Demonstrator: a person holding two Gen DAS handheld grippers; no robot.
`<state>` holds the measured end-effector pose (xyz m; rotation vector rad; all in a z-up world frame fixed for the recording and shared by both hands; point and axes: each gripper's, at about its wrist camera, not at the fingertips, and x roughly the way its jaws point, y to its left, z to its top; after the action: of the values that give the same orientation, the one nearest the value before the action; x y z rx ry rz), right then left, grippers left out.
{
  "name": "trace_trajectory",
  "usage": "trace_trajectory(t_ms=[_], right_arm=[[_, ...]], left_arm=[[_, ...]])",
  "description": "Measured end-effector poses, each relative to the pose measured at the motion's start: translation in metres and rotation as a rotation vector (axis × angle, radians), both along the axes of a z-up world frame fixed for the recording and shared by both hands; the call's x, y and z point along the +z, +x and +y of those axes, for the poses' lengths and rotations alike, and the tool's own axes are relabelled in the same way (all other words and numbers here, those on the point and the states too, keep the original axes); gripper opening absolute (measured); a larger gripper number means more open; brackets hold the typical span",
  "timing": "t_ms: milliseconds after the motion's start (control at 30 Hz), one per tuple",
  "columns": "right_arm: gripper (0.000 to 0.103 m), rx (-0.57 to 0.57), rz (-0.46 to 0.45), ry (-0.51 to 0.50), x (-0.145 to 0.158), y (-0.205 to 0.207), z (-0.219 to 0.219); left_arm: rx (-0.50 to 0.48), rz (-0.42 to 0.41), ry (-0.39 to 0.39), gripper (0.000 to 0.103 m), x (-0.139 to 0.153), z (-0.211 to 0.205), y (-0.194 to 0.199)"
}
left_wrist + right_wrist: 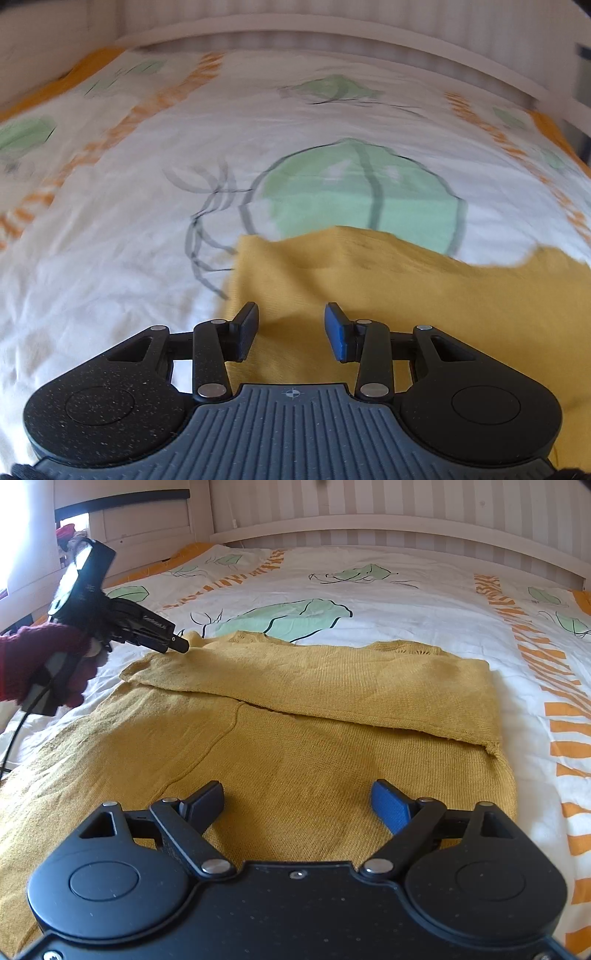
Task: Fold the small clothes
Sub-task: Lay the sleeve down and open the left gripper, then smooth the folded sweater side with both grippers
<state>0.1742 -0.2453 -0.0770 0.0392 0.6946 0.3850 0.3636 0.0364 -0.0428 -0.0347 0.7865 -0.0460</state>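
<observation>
Left claw (291, 326) partly apart, nothing between fingers, poised over near-left corner of mustard knit sweater (388, 295). Right claw (297, 805) spread wide, empty, hovering above sweater's lower body. Ahead of right claw, sweater's upper part lies folded across in band. Left claw's tip sits at band's far-left end, contact unclear; gloved hand (33, 661) in dark red grips handle. Beyond both claws: bed cover (406, 602), white with green leaves, orange stripes; headboard (369, 520) behind.

Bed (424, 602) with leaf-print white and orange cover, mustard knit sweater (295, 746) spread flat on it
</observation>
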Motion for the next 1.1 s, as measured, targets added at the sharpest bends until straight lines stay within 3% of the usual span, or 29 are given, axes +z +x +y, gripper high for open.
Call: trace_trajectory(t_ms=[67,133,733,900,1100], right_arm=[[0.089,0.000,0.001,-0.001,0.000,0.000,0.000],[0.089,0.000,0.000,-0.003,0.000,0.000,0.000],[0.094,0.004,0.002,-0.017,-0.002,-0.001,0.002],[0.094,0.003,0.000,-0.014,-0.002,0.000,0.002],[0.094,-0.005,0.000,-0.004,-0.002,0.000,0.000]], left_arm=[[0.057,0.046,-0.050,0.038,-0.010,0.012,0.008],[0.075,0.039,-0.075,0.040,-0.015,0.019,0.010],[0.097,0.058,-0.037,0.046,-0.012,0.018,0.040],[0.101,0.003,-0.131,0.047,0.004,0.025,0.009],[-0.015,0.032,-0.124,0.053,0.000,0.014,-0.036]])
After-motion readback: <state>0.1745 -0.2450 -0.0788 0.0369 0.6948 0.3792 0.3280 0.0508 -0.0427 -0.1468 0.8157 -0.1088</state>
